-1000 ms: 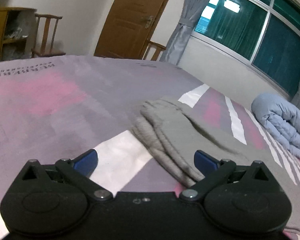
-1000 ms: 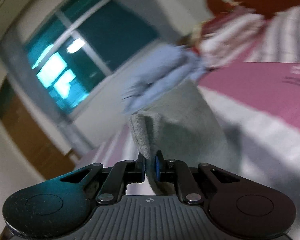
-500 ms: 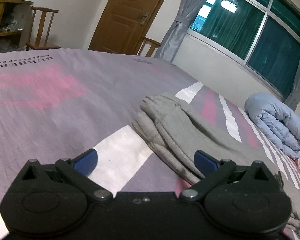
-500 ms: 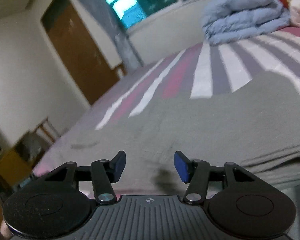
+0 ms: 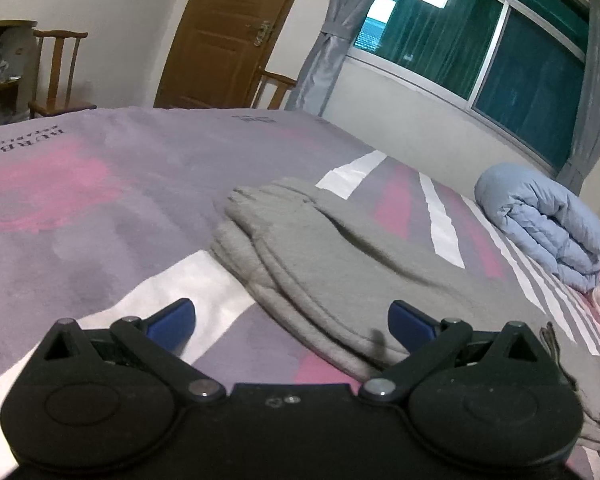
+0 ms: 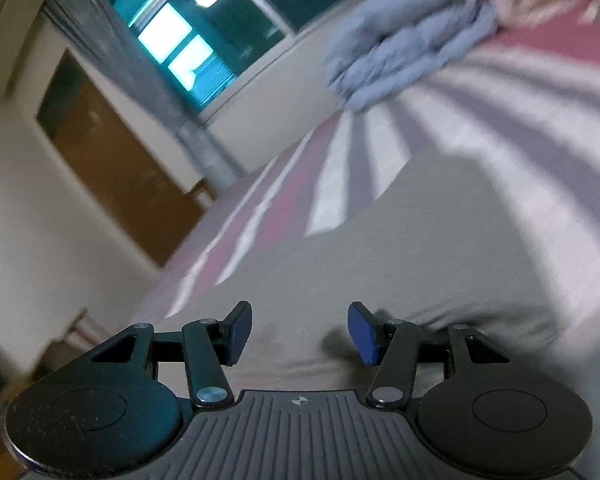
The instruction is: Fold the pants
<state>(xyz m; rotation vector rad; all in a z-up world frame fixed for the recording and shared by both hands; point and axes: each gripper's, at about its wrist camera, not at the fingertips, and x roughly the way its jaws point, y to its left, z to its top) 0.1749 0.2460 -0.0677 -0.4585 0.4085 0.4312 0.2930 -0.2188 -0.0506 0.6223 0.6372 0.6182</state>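
Observation:
Grey pants (image 5: 324, 264) lie folded on the bed, their ribbed cuffs or waistband stacked at the near left end. My left gripper (image 5: 290, 322) is open and empty, low over the bed, its right finger over the near edge of the pants. In the right wrist view the grey pants (image 6: 400, 248) spread flat beneath my right gripper (image 6: 300, 334), which is open and empty just above the cloth. This view is tilted and blurred.
The bed cover (image 5: 100, 184) is purple with pink and white stripes. A rolled light-blue duvet (image 5: 540, 220) lies at the far right by the window; it also shows in the right wrist view (image 6: 404, 52). A wooden door (image 5: 228, 32) and chairs stand beyond the bed.
My right gripper let go of the pants' edge it held up, opened, and now hovers over the flat cloth, tilting. My left gripper stayed open and shifted slightly.

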